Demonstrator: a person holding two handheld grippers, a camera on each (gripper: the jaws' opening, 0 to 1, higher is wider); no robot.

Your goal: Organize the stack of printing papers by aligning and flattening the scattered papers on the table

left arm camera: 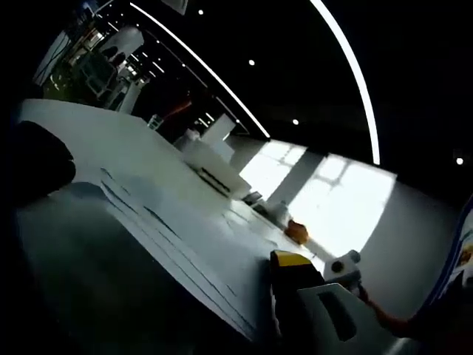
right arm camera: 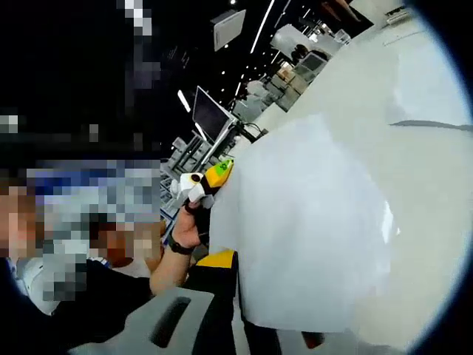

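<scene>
Thin white sheets fanned on a smooth counter (left arm camera: 89, 140)
Papers (left arm camera: 185, 251) lie staggered; right gripper (right arm camera: 244, 325) fingers pinch one sheet (right arm camera: 310, 229); left gripper (right arm camera: 211, 177) fingers unclear

Your left gripper view tilts steeply across the white table (left arm camera: 89, 133), where the scattered papers (left arm camera: 177, 244) lie fanned in overlapping sheets. The other gripper (left arm camera: 310, 296), yellow-tipped, enters at lower right, touching their edge. A white box (left arm camera: 214, 166) sits beyond.

White boxes (left arm camera: 214, 159) at 12 o'clock on table, orange object (left arm camera: 297, 231) around 3. Bright windows (left arm camera: 325, 196) behind. Monitor (right arm camera: 209, 115) on stand near 11 o'clock, ceiling light strips (left arm camera: 347, 59) overhead.
</scene>
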